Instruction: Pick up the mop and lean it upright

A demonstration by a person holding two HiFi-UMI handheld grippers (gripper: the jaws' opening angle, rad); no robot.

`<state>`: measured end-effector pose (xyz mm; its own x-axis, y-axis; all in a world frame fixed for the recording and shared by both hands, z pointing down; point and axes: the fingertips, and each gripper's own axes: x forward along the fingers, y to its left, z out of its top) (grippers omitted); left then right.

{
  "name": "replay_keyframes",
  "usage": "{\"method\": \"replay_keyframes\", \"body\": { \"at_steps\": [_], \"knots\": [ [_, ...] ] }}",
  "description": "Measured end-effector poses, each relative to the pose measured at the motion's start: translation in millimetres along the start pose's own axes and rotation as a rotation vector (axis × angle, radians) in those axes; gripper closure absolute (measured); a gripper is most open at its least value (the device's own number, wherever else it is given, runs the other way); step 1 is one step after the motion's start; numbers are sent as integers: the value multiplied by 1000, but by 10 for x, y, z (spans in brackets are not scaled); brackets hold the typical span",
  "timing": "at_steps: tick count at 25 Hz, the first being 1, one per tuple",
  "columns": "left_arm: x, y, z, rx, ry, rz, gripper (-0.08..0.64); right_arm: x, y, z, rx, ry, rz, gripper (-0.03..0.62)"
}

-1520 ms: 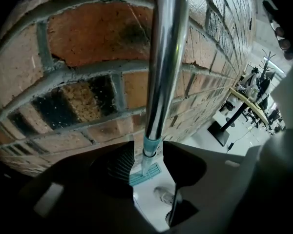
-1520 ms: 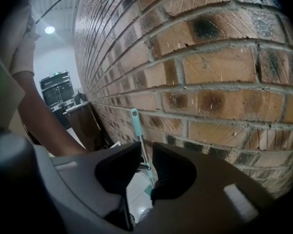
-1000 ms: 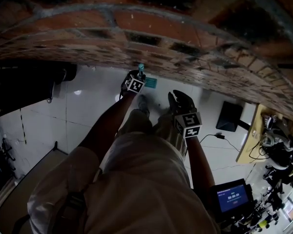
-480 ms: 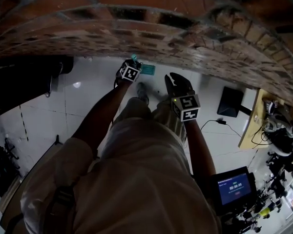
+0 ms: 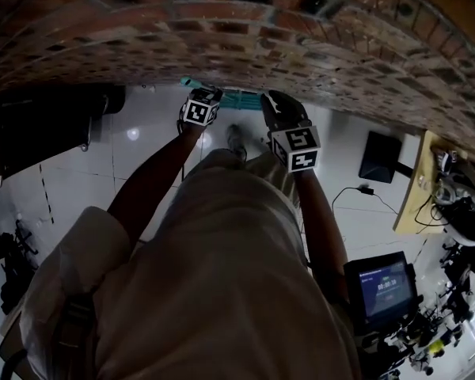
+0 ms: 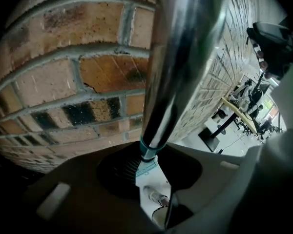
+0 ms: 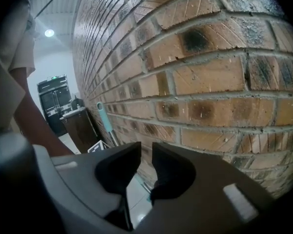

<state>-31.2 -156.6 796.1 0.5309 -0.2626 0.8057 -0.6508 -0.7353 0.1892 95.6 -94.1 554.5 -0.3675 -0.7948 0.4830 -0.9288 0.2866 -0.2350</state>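
Note:
The mop's metal pole (image 6: 180,57) rises steeply in front of the brick wall (image 6: 63,82). A teal collar (image 6: 147,151) on it sits right at my left gripper's jaws. My left gripper (image 6: 151,155) has just been closing and is shut on the pole. In the head view the left gripper (image 5: 200,95) is by the wall, the teal handle end (image 5: 188,81) sticks out past it, and the teal mop head (image 5: 241,99) lies on the floor by the wall. My right gripper (image 5: 275,108) (image 7: 146,152) faces the wall, its jaws a narrow gap apart with nothing between.
A black cabinet (image 5: 39,133) stands at the left, a black stand base (image 5: 378,158) and a wooden desk (image 5: 416,196) at the right. A cable (image 5: 356,204) crosses the white tiles. A lit screen (image 5: 384,287) is low right. The person's shoe (image 5: 236,139) is near the mop head.
My left gripper has risen toward the wall with the mop pole in it, and the teal handle end has swung up and left. The right gripper has hardly moved.

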Motion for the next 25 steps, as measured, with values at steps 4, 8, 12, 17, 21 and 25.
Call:
{"method": "replay_keyframes", "body": {
  "at_steps": [4, 8, 12, 17, 21, 25],
  "knots": [
    [-200, -50, 107, -25, -42, 12, 431, -20, -13, 99, 1, -30, 6, 523],
    [-406, -88, 269, -57, -88, 31, 431, -8, -16, 220, -2, -50, 19, 523],
    [-624, -85, 398, -90, -130, 46, 431, 17, -14, 224, -18, -47, 34, 523],
    [-912, -62, 509, -122, -176, 54, 431, 12, 84, 340, -17, -58, 54, 523],
    [-1116, -66, 592, -108, -214, 50, 431, 23, 125, 375, -19, -61, 62, 523],
    [-1293, -85, 683, -87, -242, 45, 431, 40, 105, 331, -20, -53, 57, 523]
  ]
}}
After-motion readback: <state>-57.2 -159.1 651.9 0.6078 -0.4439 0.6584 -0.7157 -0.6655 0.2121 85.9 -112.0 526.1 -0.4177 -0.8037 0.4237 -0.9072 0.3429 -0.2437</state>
